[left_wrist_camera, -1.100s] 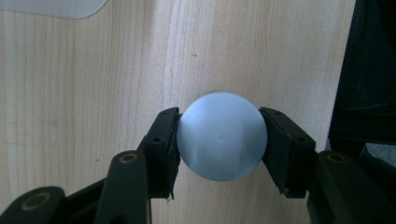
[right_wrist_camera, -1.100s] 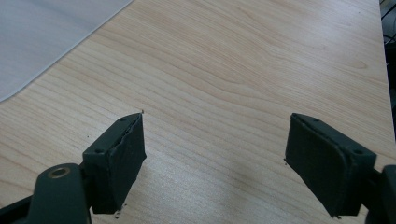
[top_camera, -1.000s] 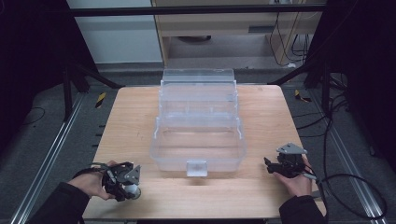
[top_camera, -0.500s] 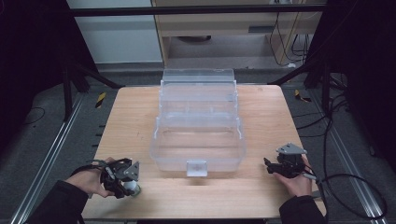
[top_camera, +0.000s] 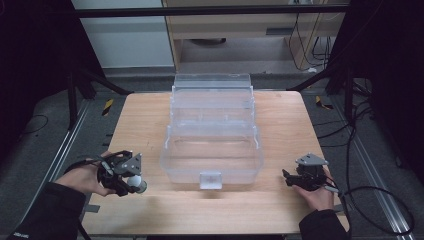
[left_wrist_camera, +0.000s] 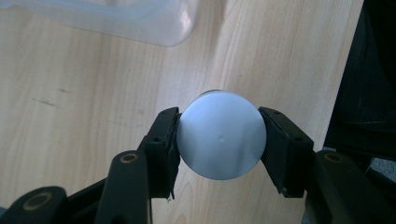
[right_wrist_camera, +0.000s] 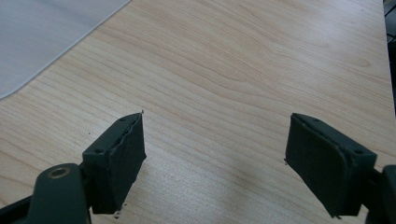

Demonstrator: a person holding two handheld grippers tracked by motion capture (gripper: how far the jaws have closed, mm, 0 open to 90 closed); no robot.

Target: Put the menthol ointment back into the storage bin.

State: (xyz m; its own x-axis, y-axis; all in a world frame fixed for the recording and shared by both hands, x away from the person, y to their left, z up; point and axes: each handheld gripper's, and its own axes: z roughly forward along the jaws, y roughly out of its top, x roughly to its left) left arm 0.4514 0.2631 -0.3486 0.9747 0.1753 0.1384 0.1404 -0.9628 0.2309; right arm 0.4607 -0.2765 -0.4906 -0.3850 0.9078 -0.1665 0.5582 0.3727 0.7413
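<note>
A clear plastic tiered box [top_camera: 212, 130] stands open in the middle of the wooden table [top_camera: 280, 205]. At the front left my left gripper [top_camera: 134, 184] is shut on a pale grey round object [top_camera: 135, 183]; in the left gripper view that round object [left_wrist_camera: 221, 135] sits squeezed between the two black pads [left_wrist_camera: 164, 144], just above the table near its edge. At the front right my right gripper [top_camera: 287, 179] rests low over the table, pointing toward the box. In the right gripper view its jaws stand wide apart over bare wood, gripper [right_wrist_camera: 212, 161] open and holding nothing.
The box's clear corner [left_wrist_camera: 140, 21] lies just ahead of the left gripper, and its edge [right_wrist_camera: 42, 42] ahead-left of the right one. A black cable [top_camera: 372, 200] trails off the table's right side. Dark frame legs and cables stand on the floor around the table.
The left gripper with the round object has shifted slightly. The right gripper has stayed in place.
</note>
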